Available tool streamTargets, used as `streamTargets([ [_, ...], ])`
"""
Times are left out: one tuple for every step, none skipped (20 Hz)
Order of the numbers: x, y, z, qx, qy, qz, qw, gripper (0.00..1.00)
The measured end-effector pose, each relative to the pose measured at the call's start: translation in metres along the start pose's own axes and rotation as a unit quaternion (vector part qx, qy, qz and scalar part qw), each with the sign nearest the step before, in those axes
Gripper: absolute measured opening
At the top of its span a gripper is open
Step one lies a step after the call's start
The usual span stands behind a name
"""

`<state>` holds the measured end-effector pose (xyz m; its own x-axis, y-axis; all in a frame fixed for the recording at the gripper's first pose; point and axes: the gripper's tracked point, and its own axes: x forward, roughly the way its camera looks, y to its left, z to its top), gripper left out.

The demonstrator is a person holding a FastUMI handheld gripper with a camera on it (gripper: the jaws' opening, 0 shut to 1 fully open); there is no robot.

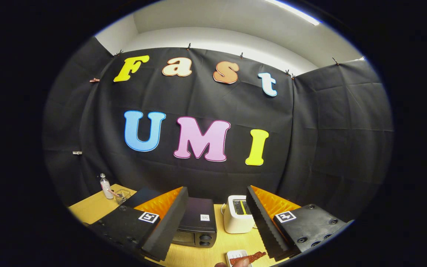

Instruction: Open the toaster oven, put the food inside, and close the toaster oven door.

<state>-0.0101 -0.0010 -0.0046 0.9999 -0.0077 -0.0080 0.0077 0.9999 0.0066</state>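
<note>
A black toaster oven (197, 222) stands on the wooden table (206, 256), partly hidden behind my left finger; its door looks closed and two knobs show at its right side. A small white plate (234, 256) lies near the table's front, and a strip of reddish-brown food (248, 257) rests across it. A person's fingertips (235, 263) touch the plate's near edge. My gripper (216, 226) hovers high above the table, open, with nothing between its fingers. The oven is just ahead of the left finger and the plate is below the gap.
A white pop-up toaster (238, 214) stands right of the oven, its cord trailing beside it. Farther left on the table are a clear bottle (106, 186) and a small wire basket (123, 195). Black cloth walls close in the booth behind.
</note>
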Motion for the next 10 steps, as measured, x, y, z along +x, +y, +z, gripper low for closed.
streamTargets([
  [-0.0005, 0.0006, -0.0007, 0.000, 0.001, 0.000, 1.000, 0.97],
  [-0.0013, 0.0005, -0.0013, 0.000, 0.001, 0.001, 1.000, 0.97],
  [-0.0018, 0.0009, -0.0015, 0.000, 0.001, 0.001, 1.000, 0.97],
  [-0.0022, 0.0009, -0.0026, 0.000, 0.002, 0.001, 1.000, 0.97],
  [-0.0028, 0.0007, -0.0032, 0.000, 0.003, 0.001, 1.000, 0.97],
  [-0.0030, 0.0008, -0.0035, -0.001, 0.003, 0.001, 1.000, 0.97],
  [-0.0030, 0.0010, -0.0035, -0.003, 0.003, 0.001, 1.000, 0.97],
  [-0.0034, 0.0013, -0.0043, -0.004, 0.003, 0.001, 1.000, 0.97],
  [-0.0039, 0.0017, -0.0047, -0.004, 0.004, 0.002, 1.000, 0.97],
  [-0.0043, 0.0019, -0.0055, -0.002, 0.005, 0.002, 1.000, 0.97],
])
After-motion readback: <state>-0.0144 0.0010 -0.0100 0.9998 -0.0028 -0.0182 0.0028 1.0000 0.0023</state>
